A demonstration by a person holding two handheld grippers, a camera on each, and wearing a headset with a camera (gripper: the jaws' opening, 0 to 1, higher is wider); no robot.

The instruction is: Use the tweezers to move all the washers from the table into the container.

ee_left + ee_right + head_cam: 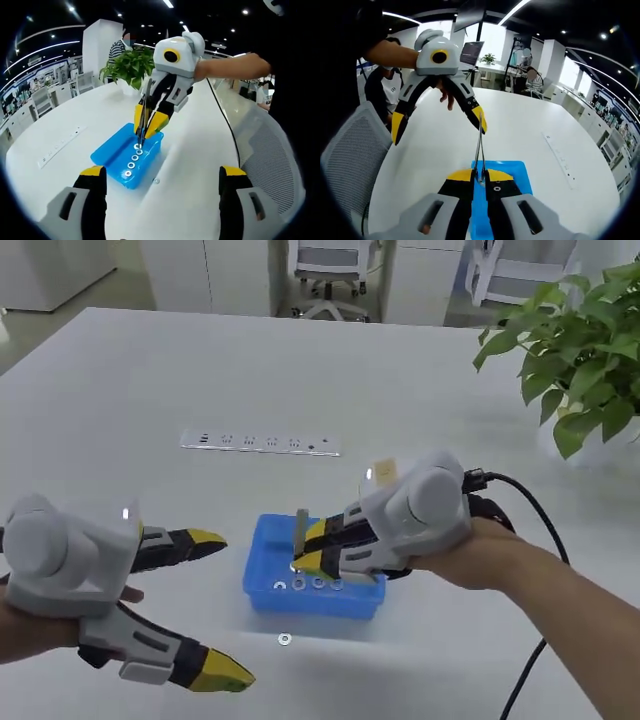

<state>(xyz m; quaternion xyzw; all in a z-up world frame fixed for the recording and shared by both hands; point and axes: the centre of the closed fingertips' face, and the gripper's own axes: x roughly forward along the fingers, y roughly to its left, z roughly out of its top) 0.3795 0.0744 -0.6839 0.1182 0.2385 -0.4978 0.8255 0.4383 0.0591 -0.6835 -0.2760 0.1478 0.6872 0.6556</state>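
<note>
White tabletop (pixel 150 370): right gripper (pixel 318 558) clamped on tweezers (pixel 301 530) over container (pixel 310 602), left gripper (pixel 228 608) apart. Stray washer (pixel 285 639) (just outside container) prob. skids away if tips nip its edge.

Blue container (pixel 265 550) with a row of washers (pixel 300 584) inside, tweezers (pixel 301 530) tip-down among them, one stray washer (pixel 285 639) just outside.

the room is bright. the light comes from above: long lamps (pixel 168 3) and small round lamps (pixel 71 8) glow on the dark ceiling in both gripper views. in the head view the white surface (pixel 420 410) looks pale and smooth, with only a soft grey shadow beside the blue container (pixel 305 606). both gripper views bend a lot near the edges, so straight lines look curved. the far chairs (pixel 325 270) look a little blurry.
</note>
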